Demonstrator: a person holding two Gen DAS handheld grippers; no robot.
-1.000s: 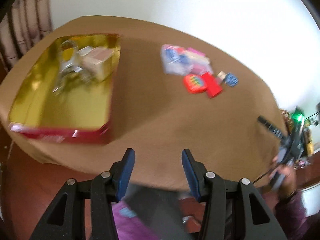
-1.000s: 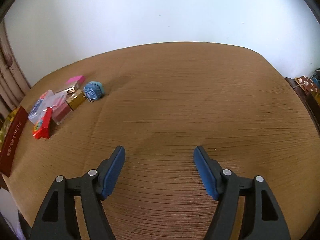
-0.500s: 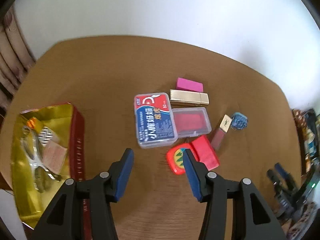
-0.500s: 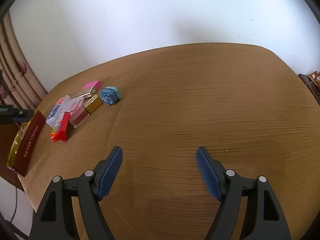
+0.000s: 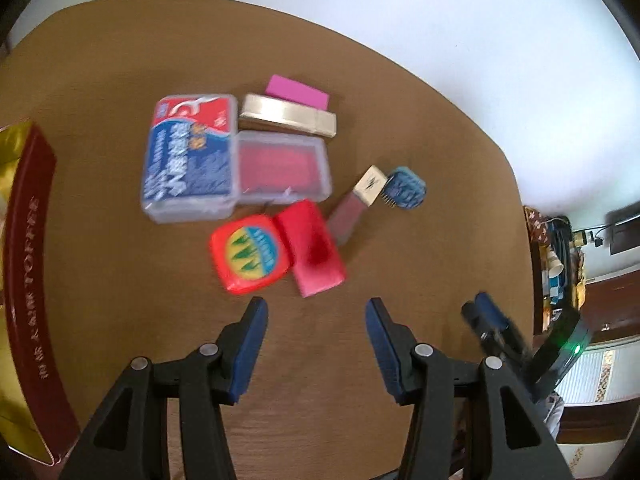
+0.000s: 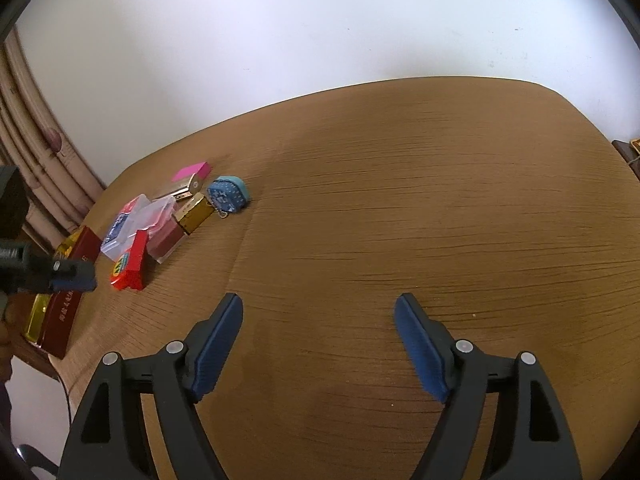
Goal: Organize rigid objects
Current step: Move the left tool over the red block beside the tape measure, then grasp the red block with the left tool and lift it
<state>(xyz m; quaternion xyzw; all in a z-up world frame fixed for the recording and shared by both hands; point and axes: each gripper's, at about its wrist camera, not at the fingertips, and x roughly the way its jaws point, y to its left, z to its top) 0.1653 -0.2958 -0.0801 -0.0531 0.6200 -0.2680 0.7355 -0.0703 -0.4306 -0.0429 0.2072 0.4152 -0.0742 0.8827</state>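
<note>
A cluster of small items lies on the brown table: a clear box with a blue and red label (image 5: 188,158), a clear case with red inside (image 5: 283,168), a gold bar (image 5: 288,115), a pink block (image 5: 298,90), a red round-cornered tin (image 5: 249,254), a red block (image 5: 314,254), a lipstick-like tube (image 5: 354,204) and a blue pouch (image 5: 405,187). My left gripper (image 5: 316,310) hovers open just short of the red tin and red block, holding nothing. My right gripper (image 6: 318,306) is opening over bare table, nothing between its fingers; the cluster (image 6: 176,216) lies far to its left.
A red tin box with a gold inside (image 5: 28,280) stands at the left edge, also seen as the red box (image 6: 68,292). The other gripper (image 5: 496,328) shows at the right of the left wrist view. A white wall lies behind the table; clutter (image 5: 560,264) sits past its right edge.
My left gripper has swung from the gold-lined box across to the item cluster, which now fills its view. The right gripper's fingers have spread a little wider; the left gripper has entered its view at left.
</note>
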